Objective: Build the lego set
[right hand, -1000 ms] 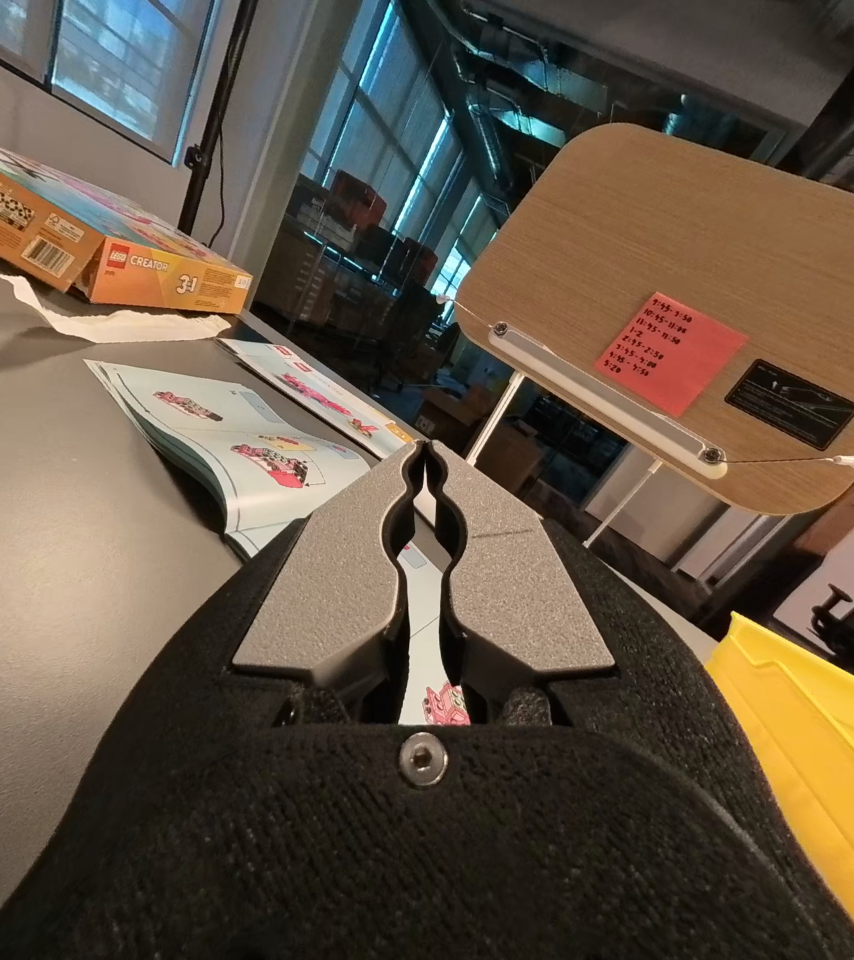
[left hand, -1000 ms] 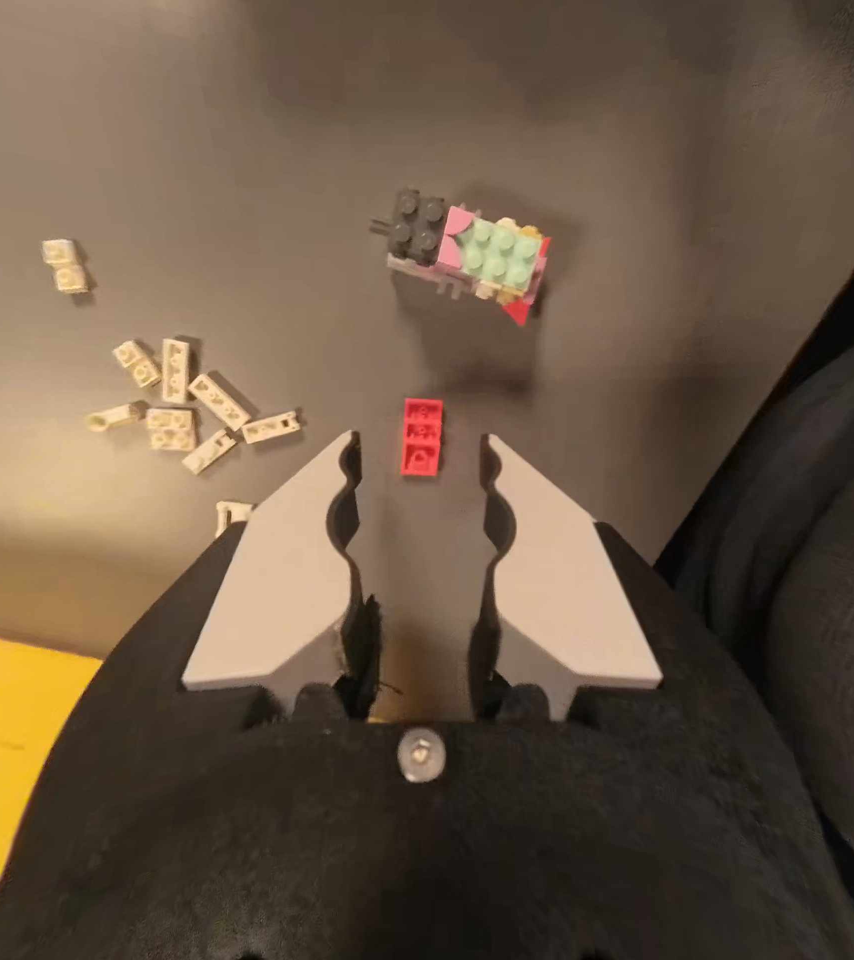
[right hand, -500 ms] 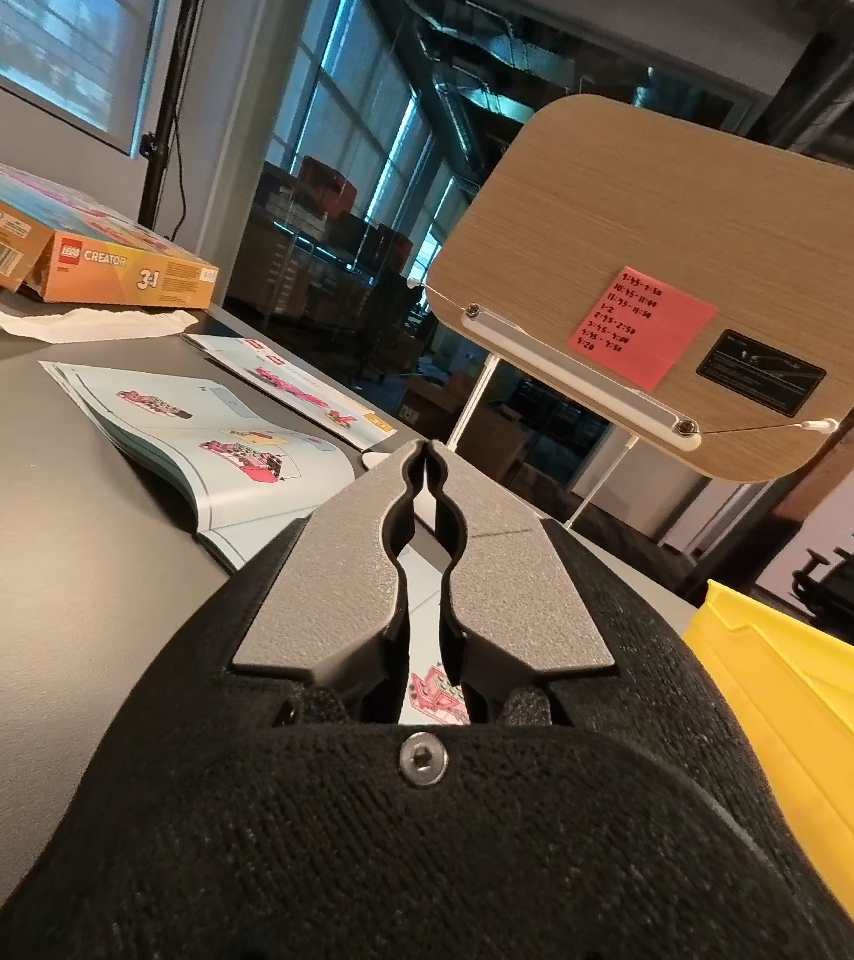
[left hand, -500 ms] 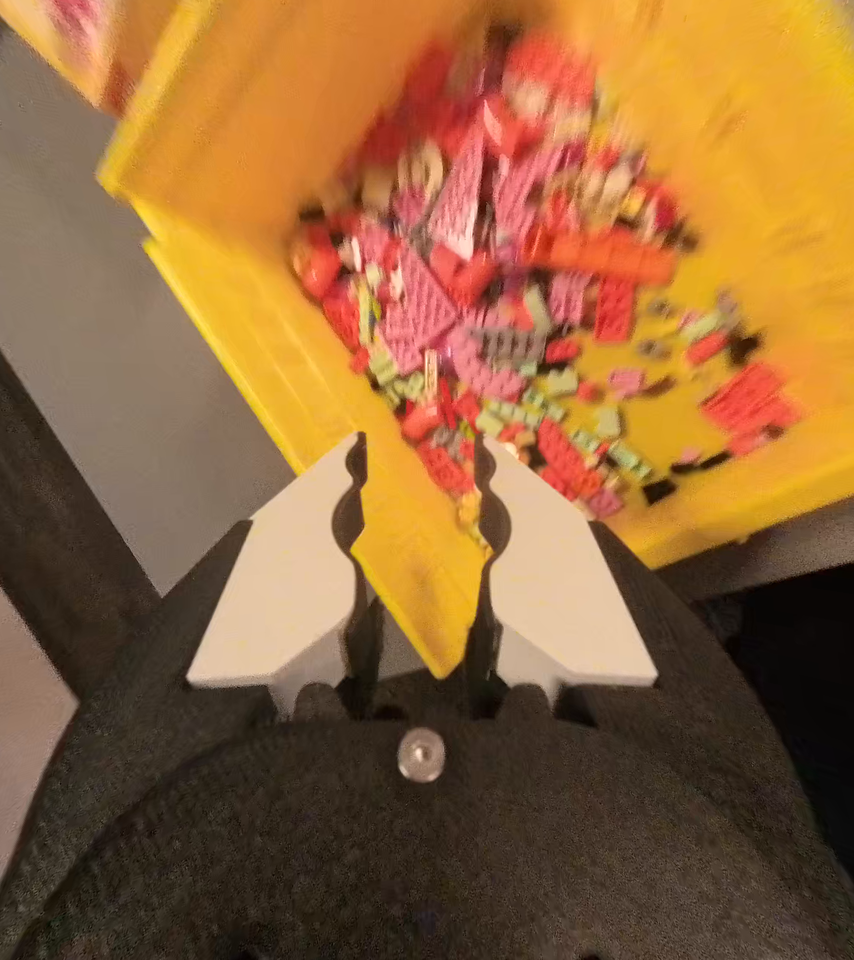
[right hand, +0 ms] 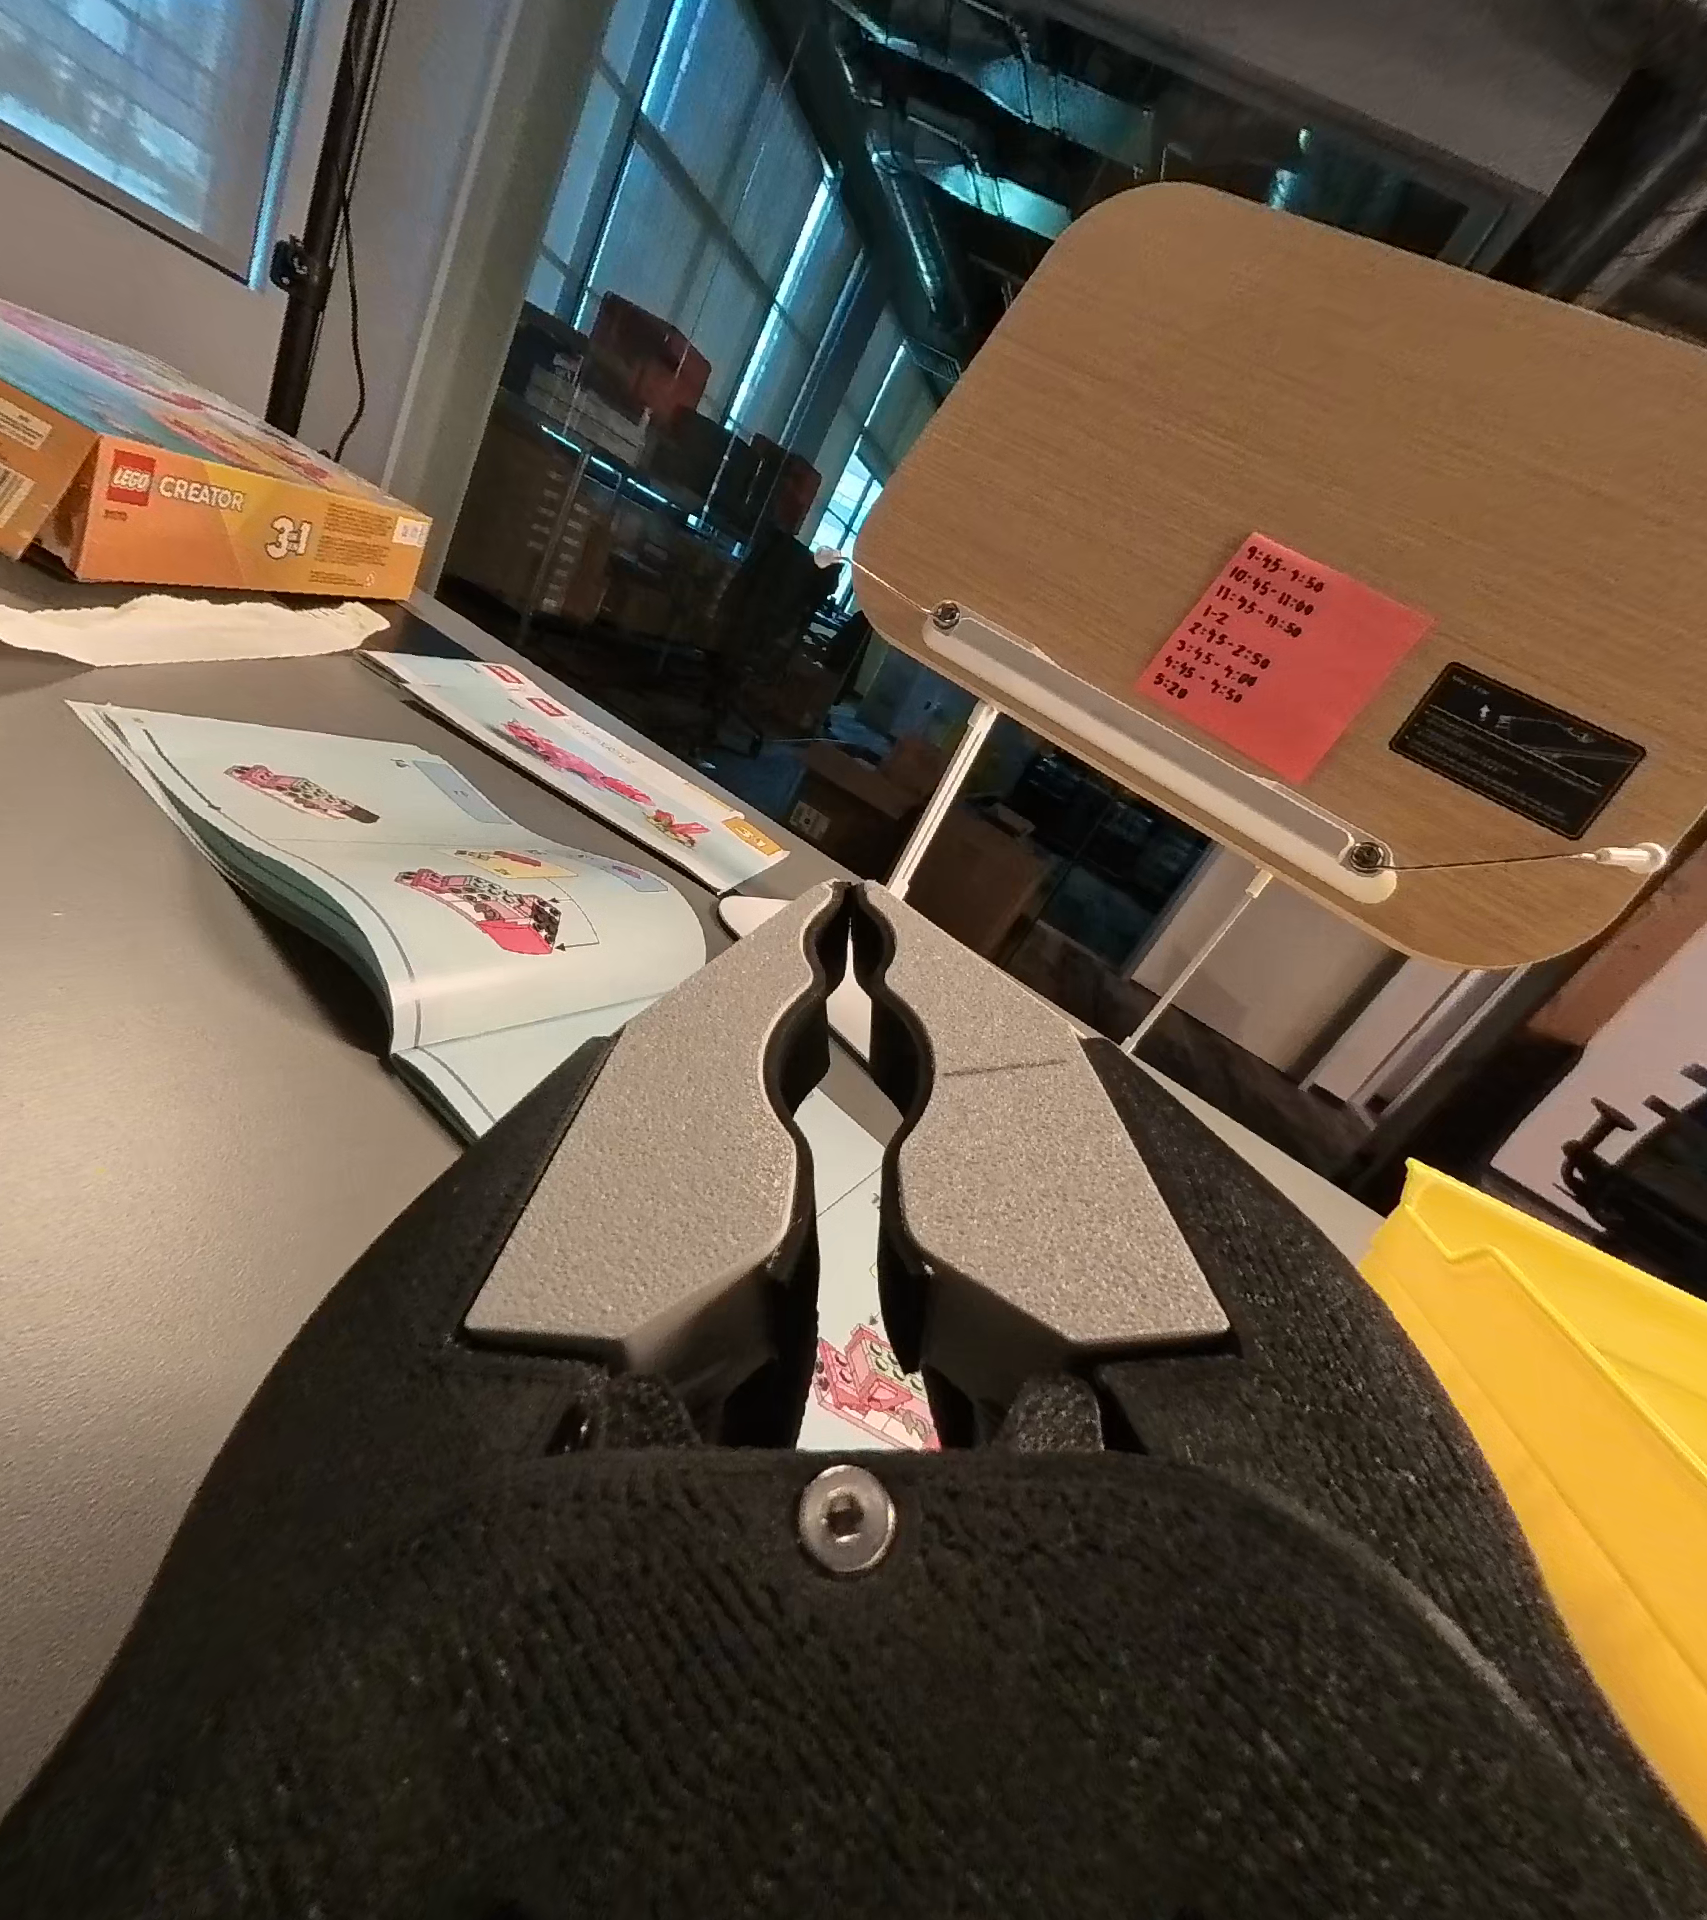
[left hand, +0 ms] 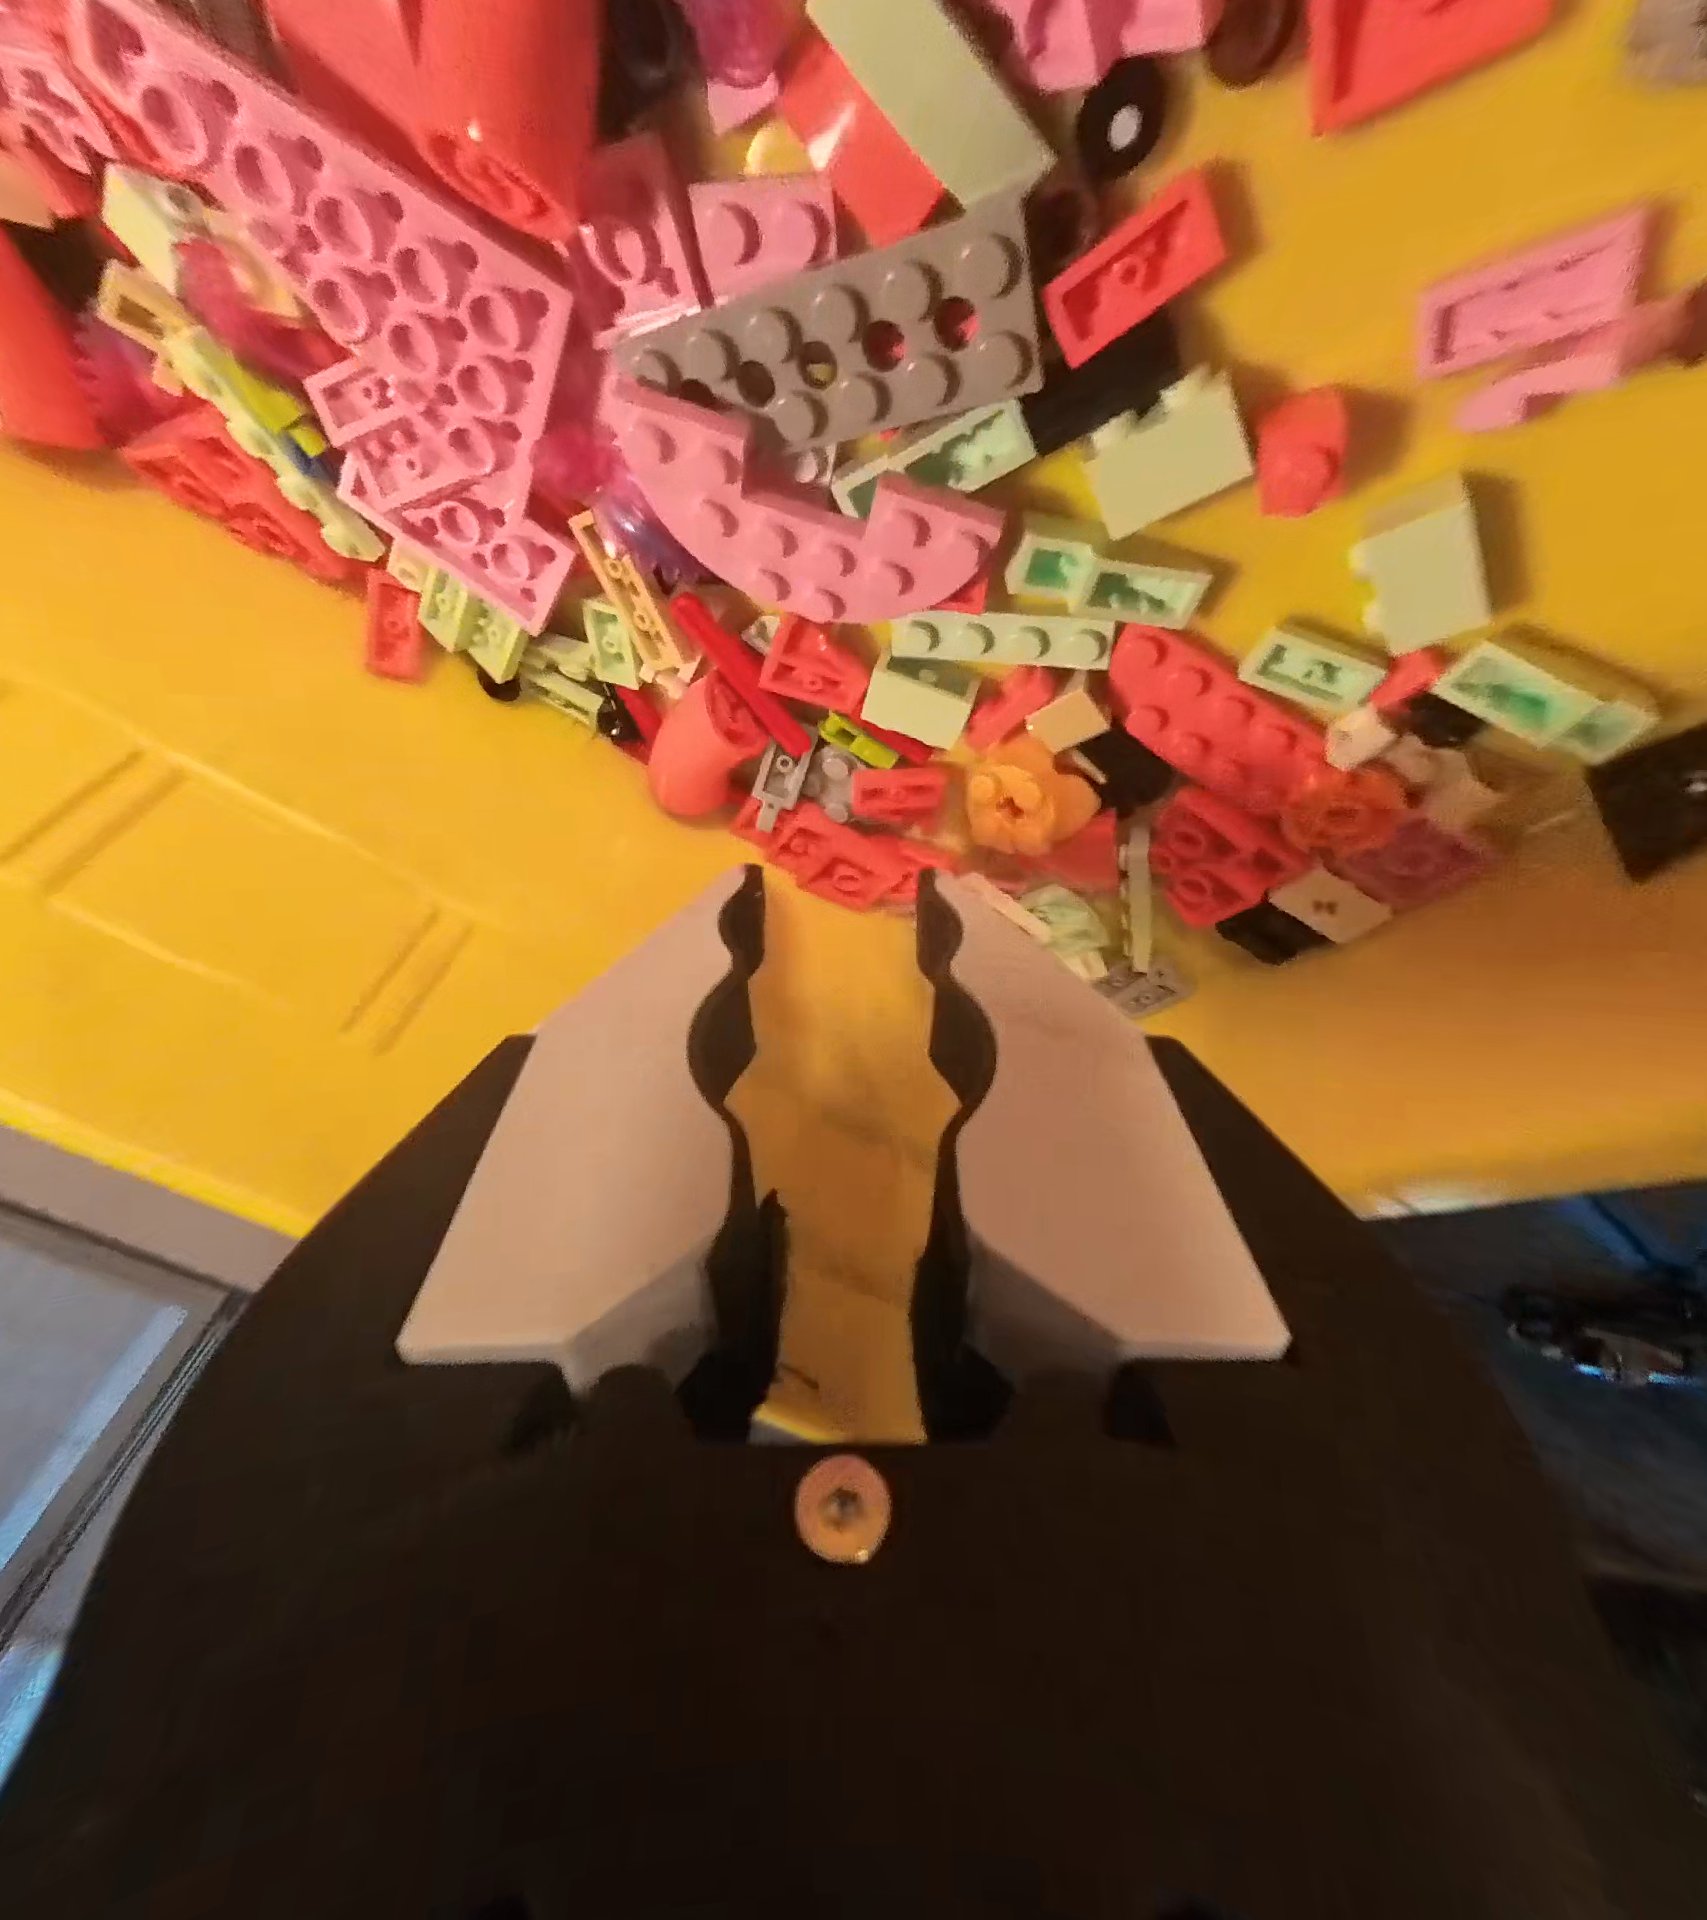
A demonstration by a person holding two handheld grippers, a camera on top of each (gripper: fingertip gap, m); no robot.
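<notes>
Over the yellow plastic bin [left hand: 205, 831], the left tool [left hand: 836, 883] hangs partly open with nothing between its fingers, its tips just short of some small red flat bricks [left hand: 844, 857] at the edge of a pile of pink, red and pale green toy bricks [left hand: 724, 468]. Beside the open paper building booklet [right hand: 392, 883] on the dark grey bench [right hand: 49, 1091], the right tool [right hand: 847, 896] is closed tight and holds nothing.

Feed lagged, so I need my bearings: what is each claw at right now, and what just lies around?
At the claws:
- left claw, open, at red bricks in yellow bin
- right claw, shut, over open booklet

Lying about:
- orange box
- wooden board
- second booklet
</notes>
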